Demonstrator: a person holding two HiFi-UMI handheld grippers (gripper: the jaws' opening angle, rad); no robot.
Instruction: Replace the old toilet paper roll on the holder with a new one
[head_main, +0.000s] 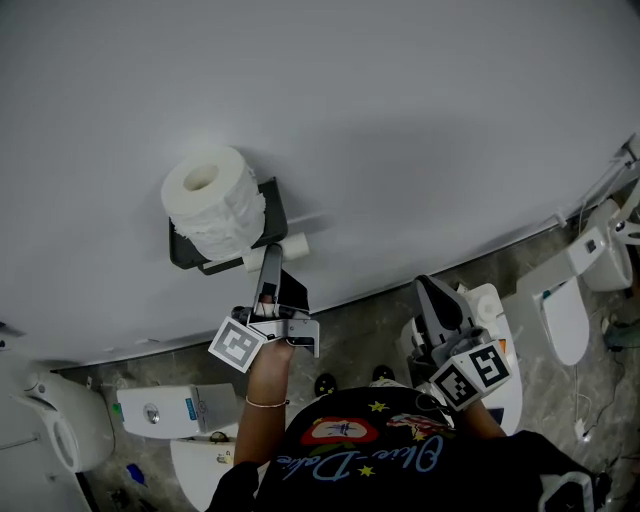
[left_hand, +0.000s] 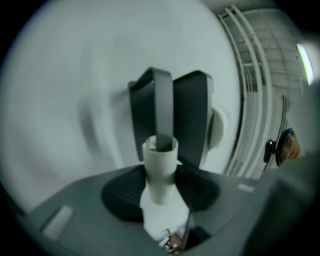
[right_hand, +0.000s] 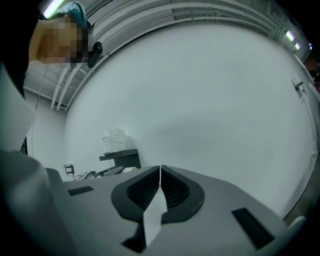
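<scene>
**Old tube gripped, new roll not yet mounted**

The left gripper is closed partway on the bare old tube, which is pinched between its jaws. The tube is seen still threaded on the holder arm. Above it, the new roll is found resting on top of the holder, against the wall. The right gripper is held well apart from the holder, its jaws pressed together with nothing gripped. The task is judged barely begun: the tube is yet to be slid off, and the new roll is yet to be threaded on.
</scene>
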